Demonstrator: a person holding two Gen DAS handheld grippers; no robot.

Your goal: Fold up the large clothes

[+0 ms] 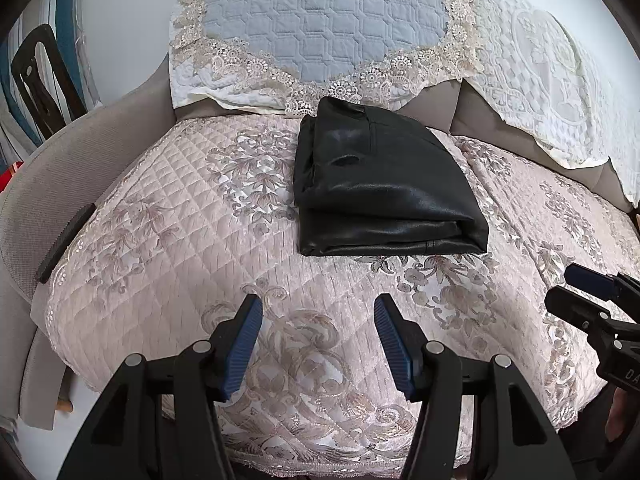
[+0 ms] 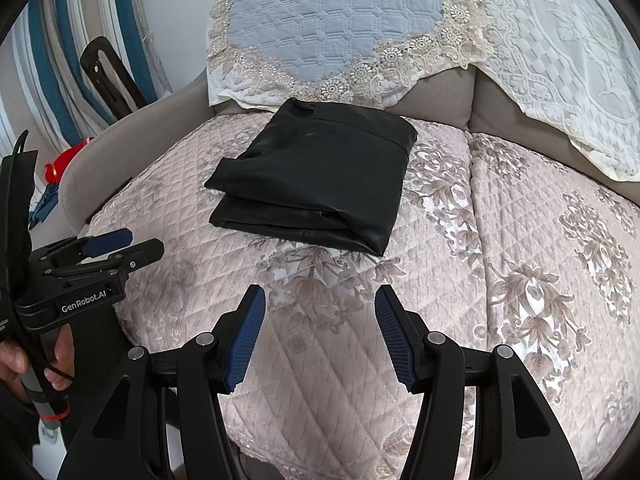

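Note:
A black, leather-like garment [image 1: 380, 184] lies folded into a compact stack on the sofa's pink quilted seat cover [image 1: 168, 208], near the backrest. In the right wrist view the same garment [image 2: 316, 176] sits ahead and slightly left. My left gripper [image 1: 318, 308] hovers open over the bare cover in front of the garment, nothing between its blue pads. My right gripper [image 2: 320, 300] is also open and empty, short of the garment's near edge. Each gripper shows in the other's view: the right one [image 1: 576, 284] at the right edge, the left one [image 2: 128, 242] at the left, held by a hand [image 2: 24, 364].
A blue quilted cushion cover with lace trim [image 1: 320, 20] and a white lace cover [image 1: 552, 72] drape the backrest. The sofa's grey armrest [image 1: 52, 176] curves at left, a dark comb-like strip [image 1: 64, 238] on it. A striped curtain [image 2: 52, 48] and a red object [image 2: 64, 164] lie beyond.

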